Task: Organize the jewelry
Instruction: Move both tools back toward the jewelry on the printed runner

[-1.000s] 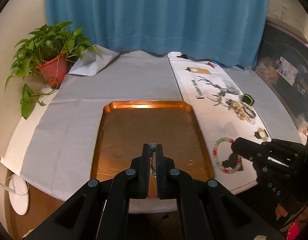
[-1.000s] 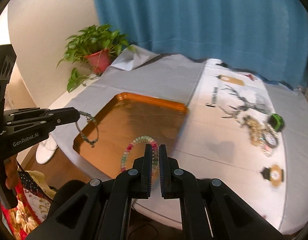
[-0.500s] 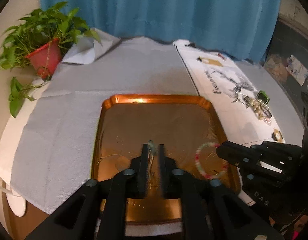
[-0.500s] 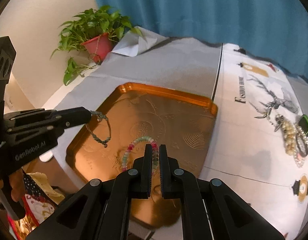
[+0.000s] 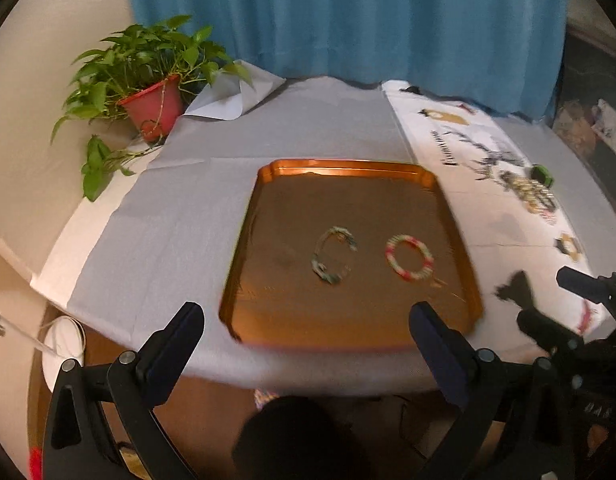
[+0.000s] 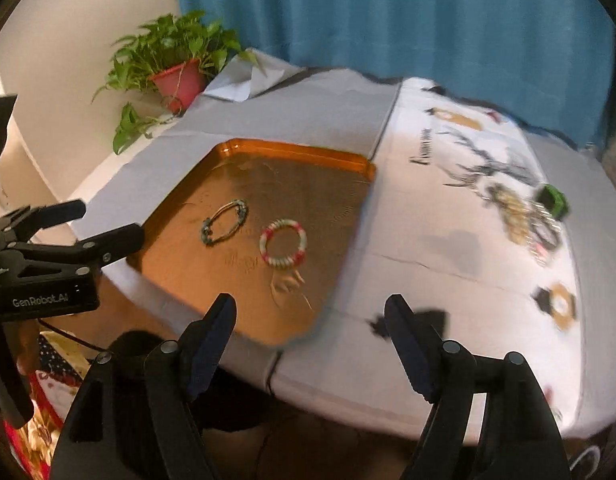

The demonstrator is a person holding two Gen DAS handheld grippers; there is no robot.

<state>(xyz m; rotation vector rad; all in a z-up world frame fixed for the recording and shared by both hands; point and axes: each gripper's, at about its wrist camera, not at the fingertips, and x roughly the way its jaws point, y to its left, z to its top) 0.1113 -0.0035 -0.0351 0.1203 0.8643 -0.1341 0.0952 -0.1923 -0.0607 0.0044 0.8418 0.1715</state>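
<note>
A green beaded bracelet (image 5: 320, 268) (image 6: 206, 232) and a pink-and-white beaded bracelet (image 5: 408, 238) (image 6: 284, 223) lie side by side and apart on the floor of the copper tray (image 5: 348, 166) (image 6: 292, 148). My left gripper (image 5: 304, 316) (image 6: 108, 220) hangs over the tray's near edge, jaws opening wide, nothing between them. My right gripper (image 6: 308, 304) (image 5: 544, 300) is at the tray's near right corner, jaws also opening and bare. A pile of more jewelry (image 5: 528, 194) (image 6: 524, 216) lies on the white printed runner to the right.
A potted plant (image 5: 148, 96) (image 6: 176, 76) stands at the table's far left. A small green object (image 5: 542, 174) (image 6: 552, 200) sits beside the jewelry pile. A blue curtain (image 5: 348, 20) hangs behind the round, cloth-covered table.
Both grippers held a bracelet over the tray; both have let go and drawn back. The green and the pink-and-white bracelets now lie on the tray, and both sets of jaws stand apart.
</note>
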